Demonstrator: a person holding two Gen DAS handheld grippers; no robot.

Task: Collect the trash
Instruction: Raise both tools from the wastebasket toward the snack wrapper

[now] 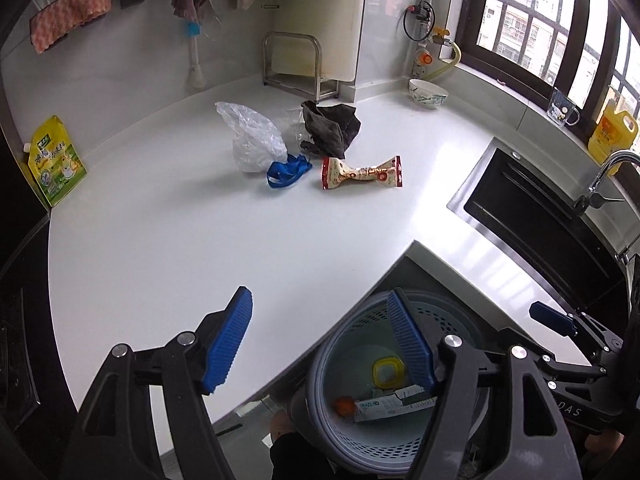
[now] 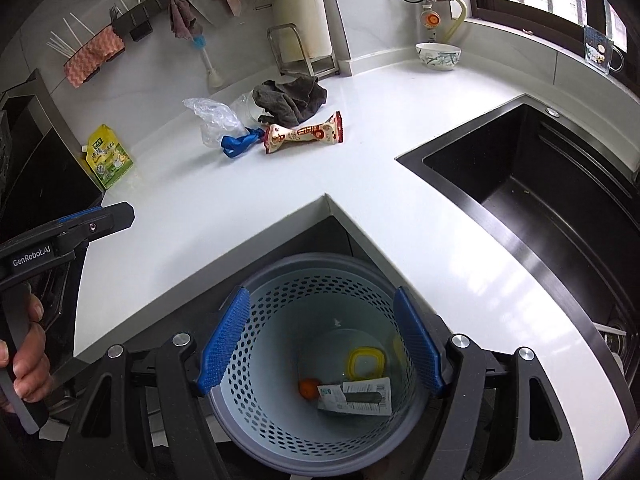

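Left gripper (image 1: pixel 320 336): black frame, blue ribbed pads, jaws spread wide, nothing between them, nothing touched. Lettering "DAS" legible on the neighbouring tool body at right edge of left view. Right gripper (image 2: pixel 322 340): same build, jaws wide apart, empty, hanging over the bin mouth. In right view the left tool's body reads "GenRobot.AI", a person's hand (image 2: pixel 24 360) wrapped round its grip.

Below the pads: round grey perforated plastic waste bin (image 2: pixel 256 320) tucked into the counter's notch. Inside lie a yellow square plastic ring (image 2: pixel 365 364), a small orange object (image 2: pixel 308 387) and a white printed wrapper (image 2: pixel 356 398), print too small to read.

Farther on, white countertop (image 1: pixel 200 220). Well apart from both grippers, a cluster: red-and-cream twisted snack wrapper (image 1: pixel 362 173), blue ribbon strip (image 1: pixel 288 170) beside it, crumpled clear plastic bag (image 1: pixel 252 140), dark grey rag (image 1: pixel 328 128) behind.

Left wall: yellow-green spouted pouch (image 1: pixel 56 160), Chinese characters, unreadable. Right: black sink (image 2: pixel 540 208). Far back: patterned white bowl (image 1: pixel 427 93)
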